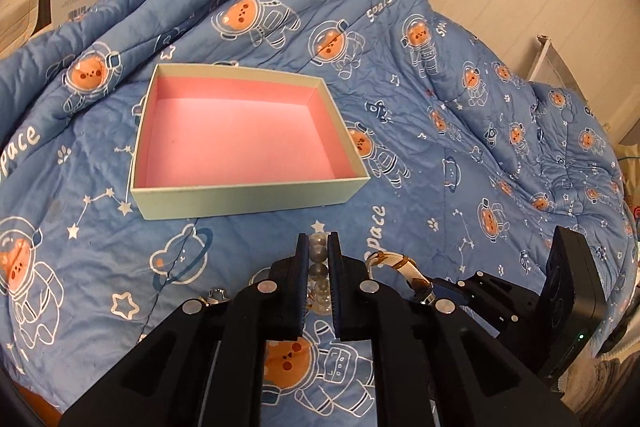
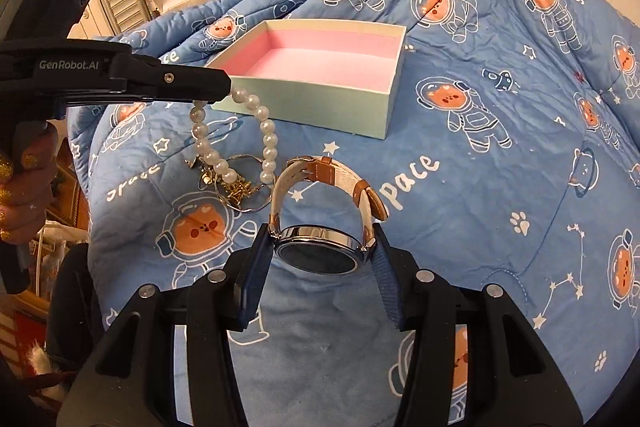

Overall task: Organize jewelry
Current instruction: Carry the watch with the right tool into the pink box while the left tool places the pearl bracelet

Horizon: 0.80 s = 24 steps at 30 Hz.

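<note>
pearl bracelet point(image 2: 236, 143) – pinched in left claw point(image 1: 318, 247) | watch point(image 2: 320, 251) – clamped in right claw point(image 2: 320, 247) | box point(image 2: 316, 83) beyond, empty

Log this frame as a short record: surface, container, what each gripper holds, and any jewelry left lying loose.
surface: blue quilt printed with astronaut bears
container: open box, pink inside, nothing in it
left gripper: shut on pearl strand, whose loop hangs down to the quilt
right gripper: shut on watch at the case, strap arched up above it
loose jewelry: gold and silver pieces on the quilt beside the watch strap, too tangled to name
</note>
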Each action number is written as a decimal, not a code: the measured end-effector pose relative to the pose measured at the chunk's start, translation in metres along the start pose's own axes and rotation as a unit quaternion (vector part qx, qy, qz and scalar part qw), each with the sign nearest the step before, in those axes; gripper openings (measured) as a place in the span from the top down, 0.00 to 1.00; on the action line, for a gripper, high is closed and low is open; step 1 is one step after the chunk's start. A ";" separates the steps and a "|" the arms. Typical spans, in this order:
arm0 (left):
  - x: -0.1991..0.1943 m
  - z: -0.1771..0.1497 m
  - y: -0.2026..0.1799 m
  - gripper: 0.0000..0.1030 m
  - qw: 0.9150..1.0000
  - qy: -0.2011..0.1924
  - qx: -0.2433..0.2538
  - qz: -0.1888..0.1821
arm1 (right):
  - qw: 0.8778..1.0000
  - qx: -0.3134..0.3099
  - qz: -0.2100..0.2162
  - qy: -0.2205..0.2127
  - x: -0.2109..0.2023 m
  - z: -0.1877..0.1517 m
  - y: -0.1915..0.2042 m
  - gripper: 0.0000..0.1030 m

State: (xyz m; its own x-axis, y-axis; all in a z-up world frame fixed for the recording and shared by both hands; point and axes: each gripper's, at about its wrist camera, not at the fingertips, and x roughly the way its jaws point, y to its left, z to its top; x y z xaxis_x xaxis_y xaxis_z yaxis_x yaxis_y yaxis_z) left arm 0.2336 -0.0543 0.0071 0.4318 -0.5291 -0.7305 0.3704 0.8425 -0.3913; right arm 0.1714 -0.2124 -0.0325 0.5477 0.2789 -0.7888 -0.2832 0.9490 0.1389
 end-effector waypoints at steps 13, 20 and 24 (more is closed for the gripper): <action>-0.025 0.051 -0.009 0.91 0.997 -0.044 0.043 0.038 | 0.999 -0.023 0.021 -0.028 -0.017 0.058 -0.008 0.52; -0.002 0.090 0.012 0.91 0.996 -0.040 0.033 0.074 | 0.999 -0.011 0.017 -0.025 0.009 0.105 -0.020 0.52; 0.016 0.109 0.023 0.91 0.996 -0.036 0.025 0.083 | 1.000 -0.016 0.005 -0.014 0.033 0.129 -0.021 0.52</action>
State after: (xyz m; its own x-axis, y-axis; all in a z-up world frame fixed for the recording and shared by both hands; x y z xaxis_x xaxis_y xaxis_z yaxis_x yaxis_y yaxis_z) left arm 0.3383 -0.0544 0.0474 0.5486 -0.3897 -0.7397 0.3276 0.9142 -0.2386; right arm 0.2970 -0.2039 0.0161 0.5658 0.2935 -0.7705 -0.3140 0.9408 0.1278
